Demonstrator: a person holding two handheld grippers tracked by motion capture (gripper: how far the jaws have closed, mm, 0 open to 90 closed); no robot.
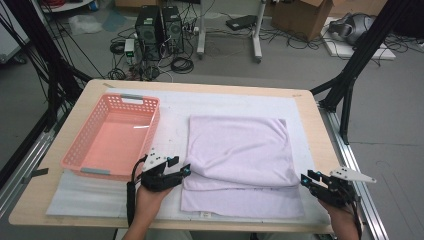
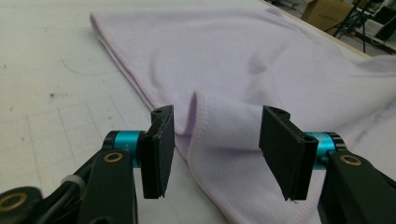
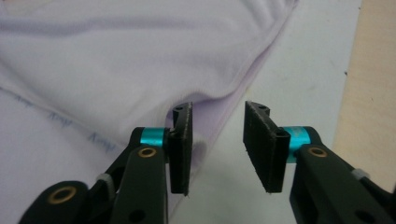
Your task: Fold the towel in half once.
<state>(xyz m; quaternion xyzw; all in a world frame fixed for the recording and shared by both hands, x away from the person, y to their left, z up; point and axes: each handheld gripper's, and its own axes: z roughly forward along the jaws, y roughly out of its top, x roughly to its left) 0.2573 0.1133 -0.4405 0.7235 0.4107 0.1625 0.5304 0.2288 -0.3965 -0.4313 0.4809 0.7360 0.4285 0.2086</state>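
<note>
Cables and computer towers crowd the floor beyond my table [image 1: 310,150]. At nine o'clock sits the pink basket [image 1: 80,145]. My left gripper [image 1: 182,171] gapes around the lilac towel's [image 1: 240,150] folded edge, a hump my left gripper view reveals. At four o'clock, my right gripper [image 1: 306,180] stands open beside the corner.

Black grippers [image 1: 186,170], teal collars, brass screws, black cables.

High cam looks down; tool cams close, share towel [image 1: 240,150].
</note>
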